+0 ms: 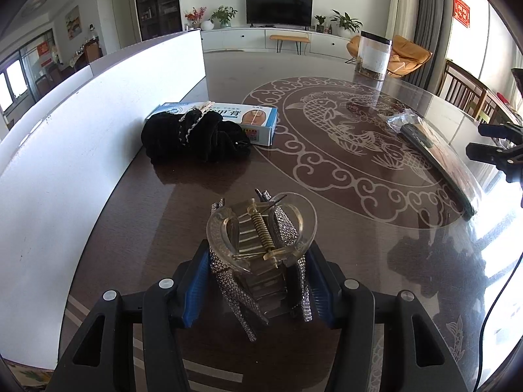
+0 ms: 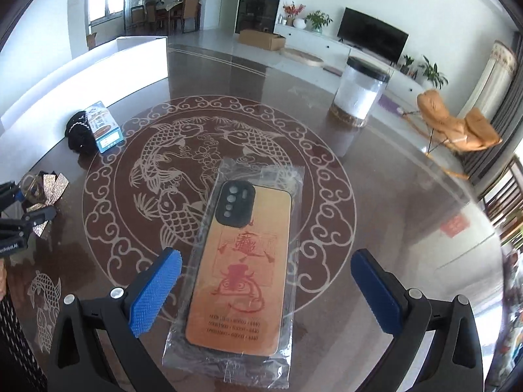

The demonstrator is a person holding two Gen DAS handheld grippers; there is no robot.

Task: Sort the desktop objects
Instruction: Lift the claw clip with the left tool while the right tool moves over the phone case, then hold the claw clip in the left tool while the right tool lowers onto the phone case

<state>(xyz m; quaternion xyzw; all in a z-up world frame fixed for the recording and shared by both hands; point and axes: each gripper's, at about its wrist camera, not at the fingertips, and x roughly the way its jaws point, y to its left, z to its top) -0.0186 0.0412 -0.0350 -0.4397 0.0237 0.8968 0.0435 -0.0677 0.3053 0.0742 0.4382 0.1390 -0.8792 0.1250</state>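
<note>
Left gripper [image 1: 261, 281] pinches rhinestone hair claw clip [image 1: 261, 245], held at 6 o'clock over the table [image 1: 327, 228]. Right gripper [image 2: 264, 287] spread wide around bagged phone case [image 2: 238, 261], not touching. Likely next: close on the case.

Red seal-style Chinese characters on the orange phone case [image 2: 237, 263], inside its clear bag [image 2: 228, 356], not legible; below them, three rows of small dark digits, blurred, each seeming to end in "4440". Chinese print on top of the blue box [image 1: 242, 119] at the far left, too distorted to read, with a small QR code on its near end. Red sign [image 1: 461, 10] with gold characters on the far right wall, illegible.
</note>
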